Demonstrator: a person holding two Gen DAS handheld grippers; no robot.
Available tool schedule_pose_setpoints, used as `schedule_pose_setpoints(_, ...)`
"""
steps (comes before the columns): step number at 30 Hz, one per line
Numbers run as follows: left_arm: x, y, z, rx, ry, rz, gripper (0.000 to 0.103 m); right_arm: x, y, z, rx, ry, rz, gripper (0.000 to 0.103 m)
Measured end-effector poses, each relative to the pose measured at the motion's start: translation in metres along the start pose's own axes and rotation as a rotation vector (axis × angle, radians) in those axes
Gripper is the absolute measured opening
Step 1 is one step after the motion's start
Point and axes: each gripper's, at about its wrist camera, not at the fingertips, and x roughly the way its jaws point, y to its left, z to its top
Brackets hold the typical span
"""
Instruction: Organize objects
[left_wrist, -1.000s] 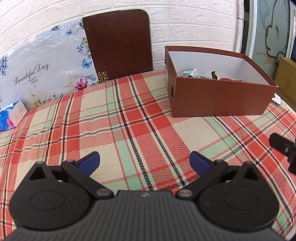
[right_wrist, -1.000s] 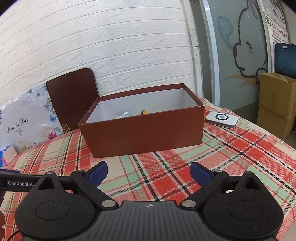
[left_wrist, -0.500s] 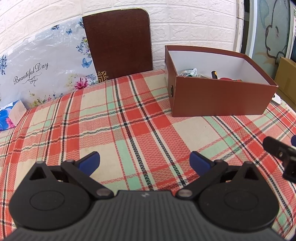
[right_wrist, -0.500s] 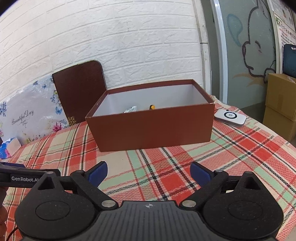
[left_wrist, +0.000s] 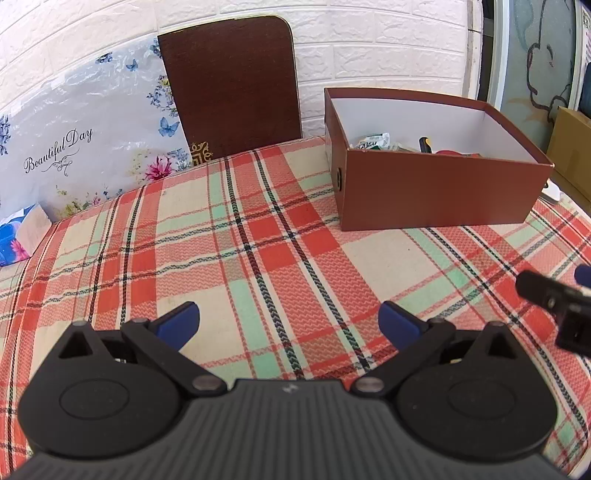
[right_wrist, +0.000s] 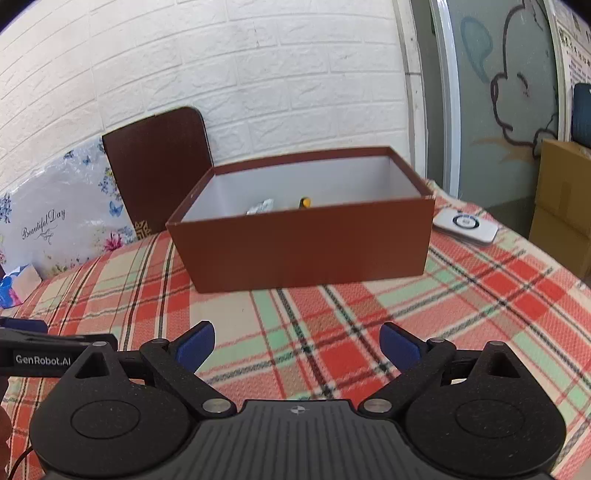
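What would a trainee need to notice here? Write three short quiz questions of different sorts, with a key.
1. True or false: both the left tongs and the right tongs are open and hold nothing.
2. Multiple choice: the white device on the tablecloth lies A) inside the brown box, B) beside the box, on its right in the right wrist view, C) between the right tongs.
3. Fill in: leaning on the brick wall behind the table stands a dark brown ____.

Key: 1 true; 2 B; 3 board (the box's lid, perhaps; the views do not settle it).
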Motion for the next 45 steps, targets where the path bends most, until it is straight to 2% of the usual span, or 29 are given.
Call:
schedule_pose_setpoints(3,-0.001,-0.001,0.0,0.005,-0.002,-0.001,0.103,-0.002,-0.013,0.01,0.041,-0.037,-0.036,0.097)
schedule_pose_setpoints(9,0.001,0.0,0.001,-0.001,0.002,-0.001,0.103,0.002,-0.034,0.012,0.104,-0.016,-0.059,0.097)
schedule_pose_setpoints(21,0.004,0.004,0.001,-0.01,0.005,0.001,0.103,0.007,-0.002,0.003,0.021,0.025,0.023,0.097)
schedule_pose_setpoints(45,0.013,0.008,0.002,-0.023,0.023,-0.017,0.103,0.012,0.011,-0.002,-0.003,0.049,0.031,0.097)
